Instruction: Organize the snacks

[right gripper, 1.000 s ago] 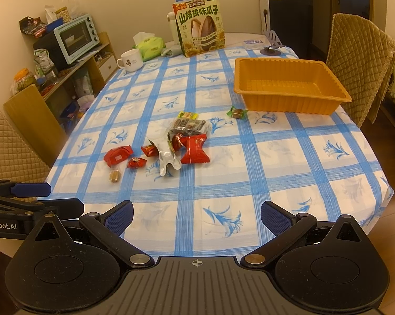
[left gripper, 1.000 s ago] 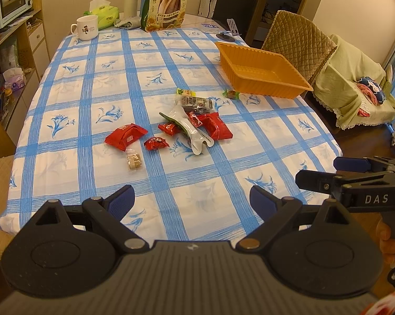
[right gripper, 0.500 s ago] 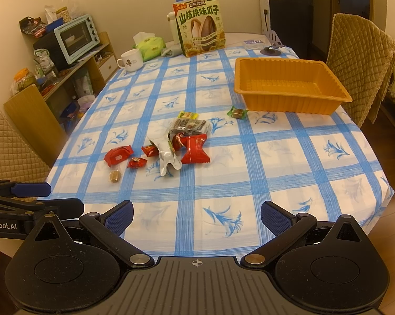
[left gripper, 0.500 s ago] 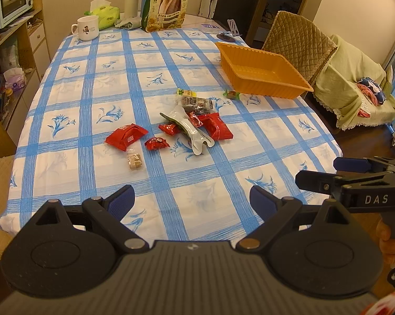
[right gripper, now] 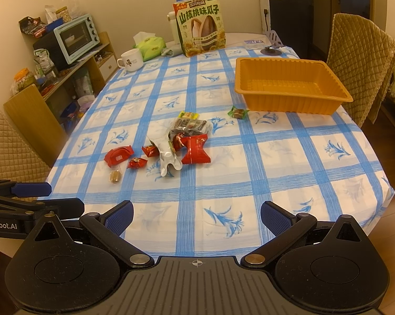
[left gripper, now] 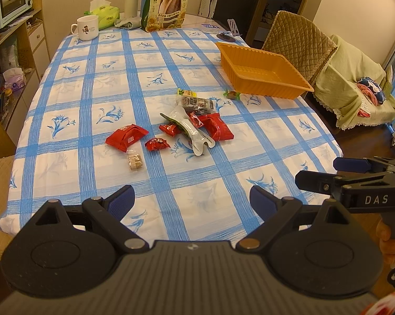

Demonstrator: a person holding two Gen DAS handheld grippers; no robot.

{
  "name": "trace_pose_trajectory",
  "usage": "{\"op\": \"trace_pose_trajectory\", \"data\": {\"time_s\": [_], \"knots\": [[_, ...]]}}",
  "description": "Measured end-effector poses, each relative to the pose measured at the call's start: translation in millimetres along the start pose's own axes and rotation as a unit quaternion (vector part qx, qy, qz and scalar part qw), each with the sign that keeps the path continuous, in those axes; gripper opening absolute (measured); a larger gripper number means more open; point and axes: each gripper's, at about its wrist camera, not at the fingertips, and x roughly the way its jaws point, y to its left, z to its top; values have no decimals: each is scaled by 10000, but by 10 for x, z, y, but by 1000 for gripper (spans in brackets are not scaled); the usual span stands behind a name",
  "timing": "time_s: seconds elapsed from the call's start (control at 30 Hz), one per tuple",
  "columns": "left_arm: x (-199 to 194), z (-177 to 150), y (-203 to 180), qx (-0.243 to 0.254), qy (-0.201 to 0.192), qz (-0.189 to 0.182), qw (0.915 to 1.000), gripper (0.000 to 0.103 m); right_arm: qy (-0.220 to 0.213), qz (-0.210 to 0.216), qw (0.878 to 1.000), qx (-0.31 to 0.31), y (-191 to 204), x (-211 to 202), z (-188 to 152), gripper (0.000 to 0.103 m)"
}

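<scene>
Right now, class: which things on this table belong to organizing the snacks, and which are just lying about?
Belong to the job:
orange tray
red snack packets
dark snack bag
green-wrapped sweet
small brown biscuit

Just lying about:
white mug
tissue pack
big sunflower seed bag

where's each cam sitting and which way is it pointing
Left wrist: on the left gripper at the table's near edge, facing the scattered snacks; right gripper and fingers of the hand holding it show at right.
Right wrist: on the right gripper, same edge, facing the orange tray; left gripper shows at left.
Shared: snacks, tray, sunflower seed bag, white mug.
</scene>
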Motion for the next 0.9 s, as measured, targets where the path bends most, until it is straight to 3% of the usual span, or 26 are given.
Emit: {"op": "trace_pose_trajectory", "data": {"time_s": [0.9], "knots": [[111, 34, 154, -47, 10, 57, 10000, 94, 6, 12, 10000, -7, -12, 124, 45, 103]]}}
